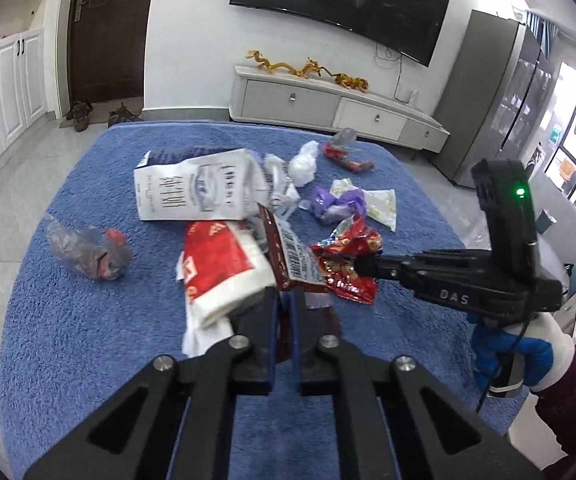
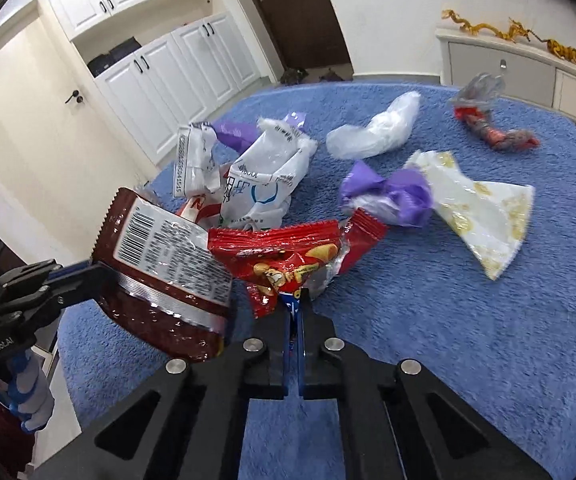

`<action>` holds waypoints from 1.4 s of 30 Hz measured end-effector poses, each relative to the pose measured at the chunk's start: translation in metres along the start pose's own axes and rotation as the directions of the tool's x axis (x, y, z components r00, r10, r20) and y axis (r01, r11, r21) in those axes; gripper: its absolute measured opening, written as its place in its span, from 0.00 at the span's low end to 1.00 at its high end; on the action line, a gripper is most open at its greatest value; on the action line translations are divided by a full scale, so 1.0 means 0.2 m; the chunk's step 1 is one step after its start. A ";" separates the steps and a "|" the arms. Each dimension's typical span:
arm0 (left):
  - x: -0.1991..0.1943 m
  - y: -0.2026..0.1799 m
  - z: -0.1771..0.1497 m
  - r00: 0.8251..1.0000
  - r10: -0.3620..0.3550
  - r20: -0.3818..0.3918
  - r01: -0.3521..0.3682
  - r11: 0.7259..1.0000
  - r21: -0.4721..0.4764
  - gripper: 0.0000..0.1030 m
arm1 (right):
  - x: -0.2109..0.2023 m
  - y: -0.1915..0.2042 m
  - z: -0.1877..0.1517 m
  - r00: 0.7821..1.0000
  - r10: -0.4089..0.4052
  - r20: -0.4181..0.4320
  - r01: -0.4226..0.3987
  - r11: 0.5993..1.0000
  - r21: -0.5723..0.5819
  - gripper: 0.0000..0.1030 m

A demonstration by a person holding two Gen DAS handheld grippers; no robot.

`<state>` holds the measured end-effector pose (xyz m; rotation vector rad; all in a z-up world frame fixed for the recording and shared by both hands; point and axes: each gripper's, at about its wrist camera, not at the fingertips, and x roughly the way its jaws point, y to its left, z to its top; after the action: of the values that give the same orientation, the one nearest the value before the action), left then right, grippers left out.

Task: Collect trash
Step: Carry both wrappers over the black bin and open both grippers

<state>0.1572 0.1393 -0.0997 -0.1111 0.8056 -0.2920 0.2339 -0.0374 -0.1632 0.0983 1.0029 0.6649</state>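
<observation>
Left hand-held gripper [image 1: 286,300] is clamped on a dark red-brown foil wrapper with barcode [image 2: 160,264]; right hand-held gripper [image 2: 295,308] pinches a bright red crinkled snack bag [image 2: 284,256], both lifted over the blue towel-covered counter [image 2: 447,340]. Judged early: white printed plastic bag [image 2: 264,176], purple wrapper [image 2: 387,192] and others lie uncollected

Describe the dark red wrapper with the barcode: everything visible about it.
The dark red wrapper is a glossy, crinkled foil-like pouch with a serrated top edge and a white label bearing a barcode and fine print. It is lifted off the blue cloth, tilted, pinched at one edge by the left gripper. Its label side overlaps the bright red snack bag held by the right gripper.
</observation>
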 end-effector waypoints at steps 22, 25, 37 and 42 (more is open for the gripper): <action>-0.34 -0.49 0.07 0.991 -0.010 0.131 -0.009 0.989 0.146 0.01 | -0.89 -0.21 -0.33 0.961 -0.156 0.228 0.135 0.985 0.105 0.02; -0.32 -0.63 0.11 0.990 -0.046 0.130 0.019 0.978 0.207 0.01 | -1.05 -0.31 -0.40 0.941 -0.209 0.264 0.174 0.973 0.150 0.02; 0.08 -1.50 0.25 0.964 -0.265 -0.015 0.246 0.869 0.430 0.01 | -1.53 -0.94 -0.87 0.843 -0.500 0.199 0.385 0.819 0.424 0.02; 0.39 -1.87 0.19 0.944 -0.298 -0.141 0.328 0.806 0.493 0.01 | -1.47 -1.21 -1.05 0.837 -0.536 0.109 0.412 0.750 0.517 0.02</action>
<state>0.1556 -0.2410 -0.0494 0.2715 0.7399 -0.8207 0.0728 -0.4407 -0.1494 0.3374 0.8746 -0.0864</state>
